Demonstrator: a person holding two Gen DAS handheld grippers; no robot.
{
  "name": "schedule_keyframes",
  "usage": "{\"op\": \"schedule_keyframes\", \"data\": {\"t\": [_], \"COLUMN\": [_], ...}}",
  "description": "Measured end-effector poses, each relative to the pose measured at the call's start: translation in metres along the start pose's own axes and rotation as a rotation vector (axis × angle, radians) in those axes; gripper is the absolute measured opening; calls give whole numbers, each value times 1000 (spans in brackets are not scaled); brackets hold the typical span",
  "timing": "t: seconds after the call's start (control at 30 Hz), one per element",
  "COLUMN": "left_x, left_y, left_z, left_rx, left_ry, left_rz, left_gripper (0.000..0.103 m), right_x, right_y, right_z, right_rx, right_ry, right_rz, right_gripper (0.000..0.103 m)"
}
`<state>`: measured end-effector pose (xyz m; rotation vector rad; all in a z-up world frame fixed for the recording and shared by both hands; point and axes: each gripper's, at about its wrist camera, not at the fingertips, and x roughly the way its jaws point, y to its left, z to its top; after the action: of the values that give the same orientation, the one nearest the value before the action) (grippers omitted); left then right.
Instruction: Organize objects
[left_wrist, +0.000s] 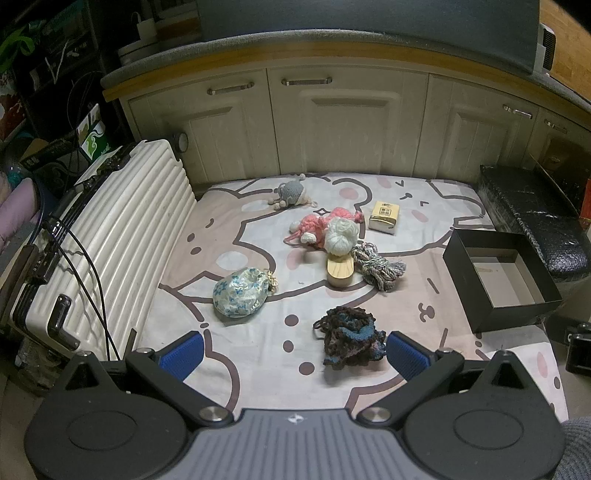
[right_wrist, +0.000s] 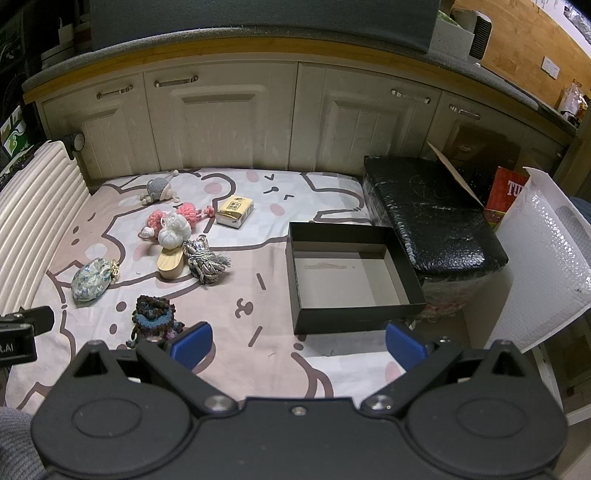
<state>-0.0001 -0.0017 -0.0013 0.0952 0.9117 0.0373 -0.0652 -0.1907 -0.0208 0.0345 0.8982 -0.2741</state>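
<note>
On the cartoon-print sheet (left_wrist: 258, 354), yarn pieces, a floral pouch (left_wrist: 242, 292) and a small yellow box (left_wrist: 384, 216) lay left of the empty black box (right_wrist: 351, 273), while the left hand-held gripper (left_wrist: 295, 354) and right hand-held gripper (right_wrist: 297, 345) hovered spread wide, holding nothing.

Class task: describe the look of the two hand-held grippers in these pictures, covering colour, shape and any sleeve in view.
Left hand-held gripper and right hand-held gripper each have black linkage arms, round black housings and blue ribbed pads. The left body is ribbed grey, the right black. A grey knitted sleeve shows at the edge.
</note>
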Motion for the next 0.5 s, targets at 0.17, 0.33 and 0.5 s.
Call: {"op": "schedule_keyframes", "data": {"t": [0.17,0.33,0.5], "left_x": [0,0,0], "left_y": [0,0,0], "left_z": [0,0,0], "left_rx": [0,0,-1], "left_ry": [1,1,2], "left_rz": [0,-1,-2], "left_gripper": [103,103,103], "right_x": [0,0,0], "right_y": [0,0,0], "right_z": [0,0,1], "right_rx": [0,0,0], "right_ry": [0,1,1], "right_rz": [0,0,0], "right_gripper": [101,101,101]}}
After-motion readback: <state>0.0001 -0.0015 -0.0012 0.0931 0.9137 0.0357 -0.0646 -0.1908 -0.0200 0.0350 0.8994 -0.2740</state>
